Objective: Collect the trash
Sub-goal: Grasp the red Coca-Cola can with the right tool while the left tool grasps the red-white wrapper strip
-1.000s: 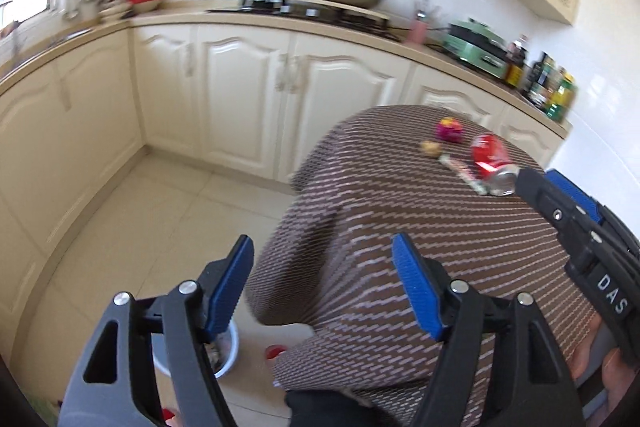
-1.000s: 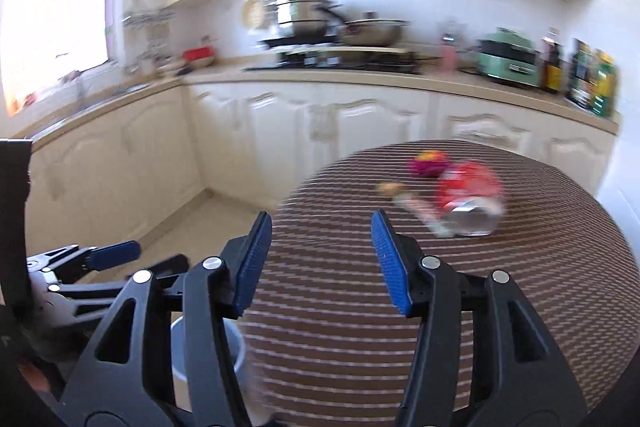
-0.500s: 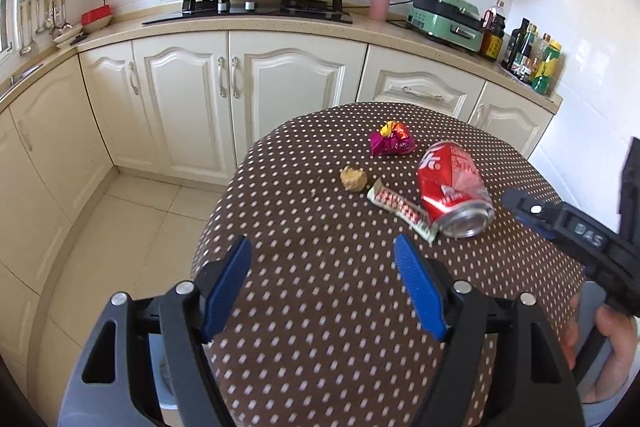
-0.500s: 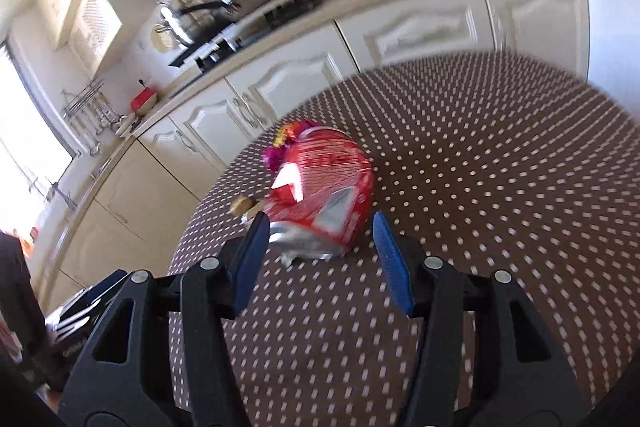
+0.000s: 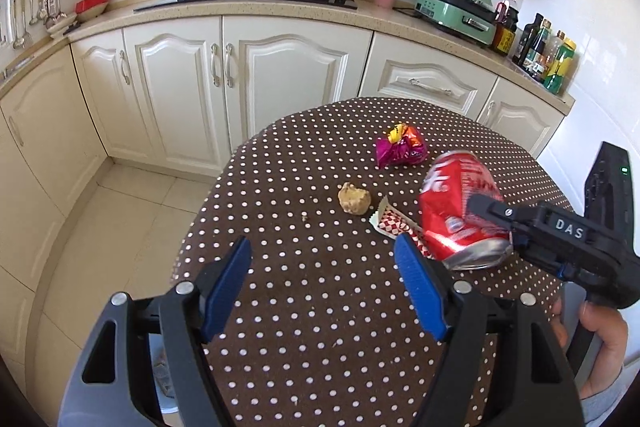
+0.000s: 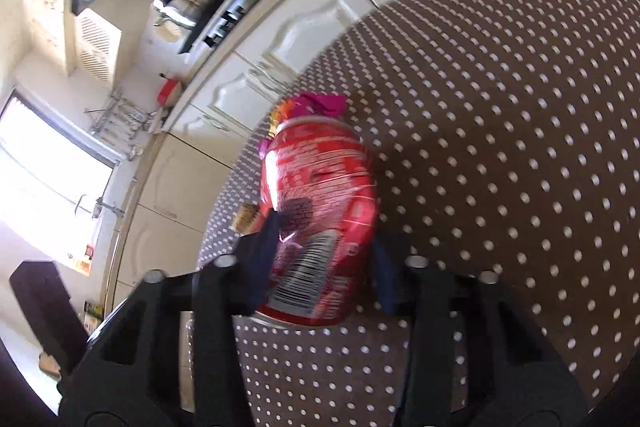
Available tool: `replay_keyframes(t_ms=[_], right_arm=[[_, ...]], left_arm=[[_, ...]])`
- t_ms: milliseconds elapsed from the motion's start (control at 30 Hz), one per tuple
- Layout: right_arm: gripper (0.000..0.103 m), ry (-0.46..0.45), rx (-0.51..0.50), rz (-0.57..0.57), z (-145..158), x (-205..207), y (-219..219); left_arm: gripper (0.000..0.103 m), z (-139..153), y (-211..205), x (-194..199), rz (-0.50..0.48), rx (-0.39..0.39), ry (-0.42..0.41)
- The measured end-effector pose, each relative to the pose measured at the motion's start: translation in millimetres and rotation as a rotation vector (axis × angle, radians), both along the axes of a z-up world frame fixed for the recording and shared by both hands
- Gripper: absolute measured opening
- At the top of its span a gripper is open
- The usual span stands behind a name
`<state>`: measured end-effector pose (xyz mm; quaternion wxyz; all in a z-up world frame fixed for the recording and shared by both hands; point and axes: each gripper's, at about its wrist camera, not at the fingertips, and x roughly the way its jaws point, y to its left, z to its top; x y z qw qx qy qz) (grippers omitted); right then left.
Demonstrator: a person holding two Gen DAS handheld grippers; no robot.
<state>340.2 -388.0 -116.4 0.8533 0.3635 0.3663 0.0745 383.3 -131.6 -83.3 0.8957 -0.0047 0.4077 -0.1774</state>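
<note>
Red aluminium catches the eye first: a crushed red can [image 6: 318, 223] lies on its side on the round table [image 5: 320, 307], which wears a brown cloth with white dots, and the right gripper [image 6: 324, 259] has it between its blue pads. Its jaws have just been closing, and in the right wrist view both pads sit against the can's dented flanks near the open end, so it looks clenched on the can, which still rests on the cloth. From the left wrist view the same can [image 5: 460, 203] shows at the right side of the table, with one black finger of the right gripper laid across it and a hand [image 5: 600, 339] on the grip below. The left gripper [image 5: 324, 291] hovers over the near part of the table, jaws wide apart with only cloth between them. Just left of the can lies a red-and-white checked wrapper [image 5: 394, 225], partly tucked under it; beside that, a small tan crumpled lump [image 5: 354, 199]; farther back, a balled-up purple and orange snack bag [image 5: 400, 145]. Cream kitchen cabinets [image 5: 280, 83] stand beyond.
</note>
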Motion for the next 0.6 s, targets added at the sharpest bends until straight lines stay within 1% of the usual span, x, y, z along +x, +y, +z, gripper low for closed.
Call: replay_keyframes(t_ms=[67,167,200,233,267,300,400,533,567,600], right_arm=[[0.029,-0.029,-0.039,-0.002,8,-2,1],[0.026,-0.079,-0.155,-0.046,23,-15,4],[0.024,-0.092,-0.218,-0.073,29,-22,5],[0.024,-0.112,-0.331,-0.111,40,-29,10],[0.022,-0.134,-0.403,-0.127,48,-35,14],[0.021,-0.150,-0.466,-0.143,54,-41,18],[0.020,-0.162,-0.610,-0.173,59,-46,26],[0.019,-0.175,-0.687,-0.184,62,-49,29],[0.017,-0.179,-0.694,-0.189,63,-50,28],[0.016,-0.180,-0.688,-0.192,64,-53,26]], left_arm=[[0.073,-3,-3,5,-0.001,-0.010,0.020],[0.073,-8,-12,10,-0.010,-0.005,0.042],[0.073,-10,-16,11,-0.015,-0.004,0.051],[0.073,-12,-20,12,-0.022,-0.008,0.062],[0.073,-14,-24,14,-0.028,-0.010,0.073],[0.073,-18,-29,16,-0.034,-0.011,0.091],[0.073,-27,-47,19,-0.053,-0.012,0.139],[0.073,-39,-74,27,-0.054,0.025,0.177],[0.073,-42,-80,29,-0.049,0.039,0.185],[0.073,-43,-84,30,-0.041,0.053,0.176]])
